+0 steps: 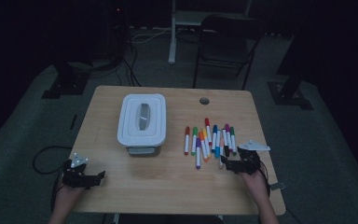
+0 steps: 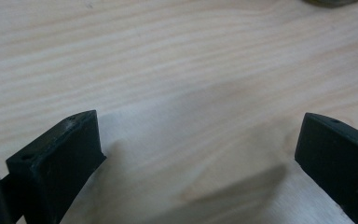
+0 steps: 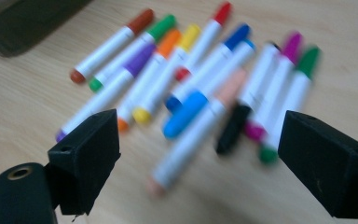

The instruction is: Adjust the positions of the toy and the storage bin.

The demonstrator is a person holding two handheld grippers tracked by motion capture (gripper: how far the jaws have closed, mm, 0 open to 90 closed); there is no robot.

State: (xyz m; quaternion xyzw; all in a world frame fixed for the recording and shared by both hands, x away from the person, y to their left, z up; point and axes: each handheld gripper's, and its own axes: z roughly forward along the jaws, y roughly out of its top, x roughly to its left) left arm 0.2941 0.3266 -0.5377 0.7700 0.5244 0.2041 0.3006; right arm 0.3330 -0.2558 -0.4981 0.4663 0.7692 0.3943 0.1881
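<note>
Several coloured markers (image 1: 210, 141) lie side by side on the right half of the wooden table (image 1: 168, 182). A white lidded box (image 1: 142, 122) stands left of the middle. My right gripper (image 1: 229, 164) is open just in front of the markers, near their closest ends. In the right gripper view the markers (image 3: 200, 88) spread out beyond the open jaws, and the peach-capped one (image 3: 191, 140) lies between them. My left gripper (image 1: 98, 178) hovers open at the table's front left. In the left gripper view, bare wood (image 2: 191, 93) lies between its jaws.
A cable hole (image 1: 204, 100) sits near the table's far edge. Behind the table are a dark chair (image 1: 226, 42) and a pale stand post (image 1: 172, 32). Cables run across the grey floor (image 1: 51, 154) at the left.
</note>
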